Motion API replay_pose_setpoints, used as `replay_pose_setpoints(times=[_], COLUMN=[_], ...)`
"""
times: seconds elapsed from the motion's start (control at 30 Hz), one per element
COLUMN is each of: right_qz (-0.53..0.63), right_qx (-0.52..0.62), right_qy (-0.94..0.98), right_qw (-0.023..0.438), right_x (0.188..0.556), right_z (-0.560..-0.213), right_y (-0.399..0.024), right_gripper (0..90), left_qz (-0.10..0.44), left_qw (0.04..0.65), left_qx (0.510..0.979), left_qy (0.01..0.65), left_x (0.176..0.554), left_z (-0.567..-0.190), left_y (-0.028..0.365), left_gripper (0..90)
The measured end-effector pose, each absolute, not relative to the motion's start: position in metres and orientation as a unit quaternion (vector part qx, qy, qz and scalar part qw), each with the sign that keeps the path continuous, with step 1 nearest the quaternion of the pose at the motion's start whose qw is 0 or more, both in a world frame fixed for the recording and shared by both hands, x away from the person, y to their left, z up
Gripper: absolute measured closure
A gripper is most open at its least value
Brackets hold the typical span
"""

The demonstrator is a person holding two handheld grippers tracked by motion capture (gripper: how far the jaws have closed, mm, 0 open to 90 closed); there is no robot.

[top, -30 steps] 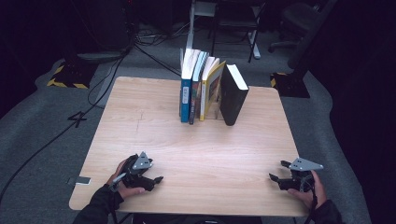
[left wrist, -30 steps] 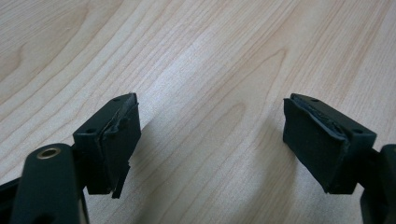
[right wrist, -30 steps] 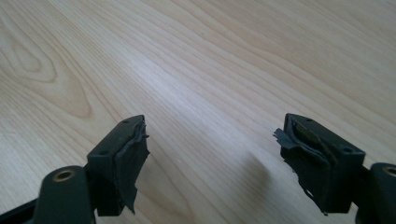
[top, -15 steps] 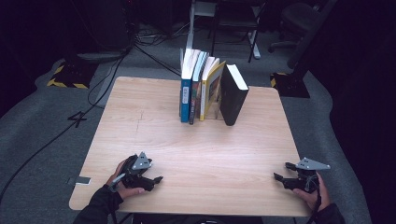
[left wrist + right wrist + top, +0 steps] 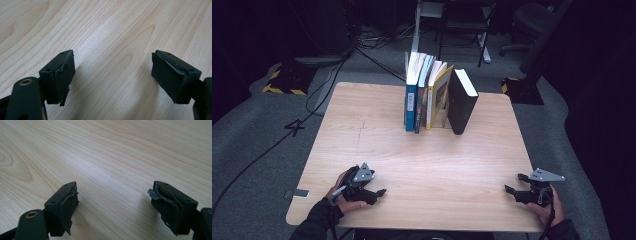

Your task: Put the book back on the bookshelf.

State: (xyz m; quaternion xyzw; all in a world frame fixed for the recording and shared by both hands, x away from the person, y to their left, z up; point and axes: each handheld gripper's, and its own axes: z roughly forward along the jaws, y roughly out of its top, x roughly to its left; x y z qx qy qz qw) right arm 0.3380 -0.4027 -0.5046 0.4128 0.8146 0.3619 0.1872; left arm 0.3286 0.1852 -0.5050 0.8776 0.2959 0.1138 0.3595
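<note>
A row of upright books (image 5: 428, 95) stands at the back middle of the wooden table (image 5: 412, 160), with a thick black book (image 5: 462, 102) at its right end. My left gripper (image 5: 379, 192) rests near the front left edge, held by a hand, its jaws wide apart over bare wood (image 5: 112, 75). At the front right corner my right gripper (image 5: 512, 184) is also held low over the tabletop, and its jaws stand open with nothing between them (image 5: 115, 200). Both grippers are far from the books.
The table stands on grey carpet. Cables (image 5: 332, 80) run across the floor at the back left, and a yellow-and-black striped base (image 5: 284, 82) sits there. A chair (image 5: 532, 15) and a metal stand (image 5: 427, 12) are behind the table. A small grey tag (image 5: 298, 193) hangs off the table's front left.
My right gripper has slid a little to the right and toward the table's front edge. The left gripper and the books have kept still.
</note>
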Motion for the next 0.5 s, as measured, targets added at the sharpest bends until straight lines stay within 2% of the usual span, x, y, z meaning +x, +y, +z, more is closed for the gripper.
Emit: replay_pose_setpoints(times=[0.5], right_qz=[0.361], right_qx=[0.414], right_qy=[0.814], right_qw=[0.188], right_x=[0.3389], right_z=[-0.5047], right_y=[-0.4023], right_gripper=[20.6], left_qz=[0.112], left_qw=[0.36], left_qx=[0.878], left_qy=[0.295], left_x=[0.3291], left_z=[-0.505], left_y=[0.1852], left_gripper=[19.0])
